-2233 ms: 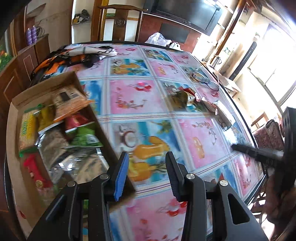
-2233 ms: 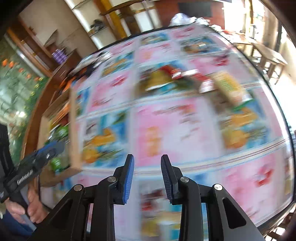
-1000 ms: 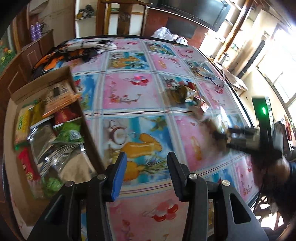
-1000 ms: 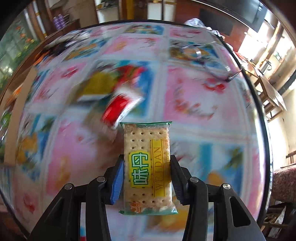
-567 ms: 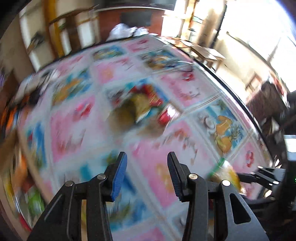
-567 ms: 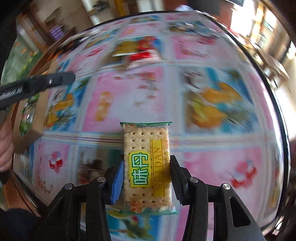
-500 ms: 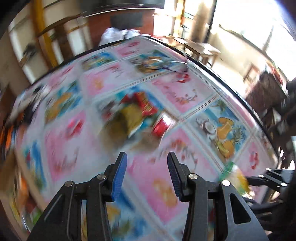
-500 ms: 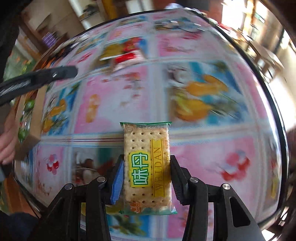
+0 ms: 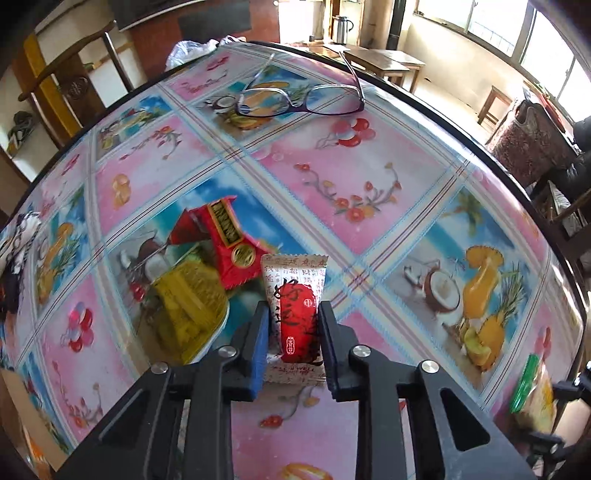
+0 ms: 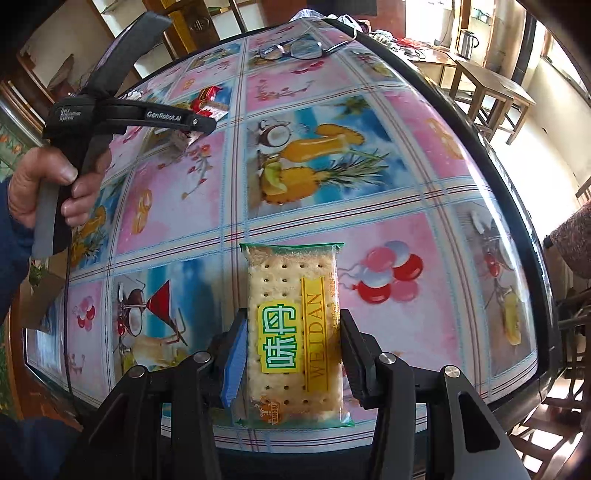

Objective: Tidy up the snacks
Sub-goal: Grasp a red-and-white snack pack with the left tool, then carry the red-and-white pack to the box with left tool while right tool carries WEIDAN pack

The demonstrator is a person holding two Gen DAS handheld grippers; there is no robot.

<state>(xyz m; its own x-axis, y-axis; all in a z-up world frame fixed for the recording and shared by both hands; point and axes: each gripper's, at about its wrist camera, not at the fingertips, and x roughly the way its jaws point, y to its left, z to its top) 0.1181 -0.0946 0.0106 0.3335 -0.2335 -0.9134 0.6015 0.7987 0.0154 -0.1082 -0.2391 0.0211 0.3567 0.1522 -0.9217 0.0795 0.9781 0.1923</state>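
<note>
Glasses (image 9: 301, 98) lie folded on the table (image 9: 369, 177); perhaps a kettle (image 9: 341, 27) beyond.

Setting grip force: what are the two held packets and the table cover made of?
Cracker packet: clear glossy plastic film, crackers visible through it. Candy packet: seemingly printed film, crimped top edge. Table cover: probably shiny vinyl, showing glare.

Left gripper (image 9: 291, 332) pointed steeply down, jaws just closed in on a small red-and-white packet (image 9: 295, 314); left hand (image 10: 44, 192) wrapped round its handle. Right gripper (image 10: 291, 354) likewise angled down, clamped on a cracker pack (image 10: 295, 325).
</note>
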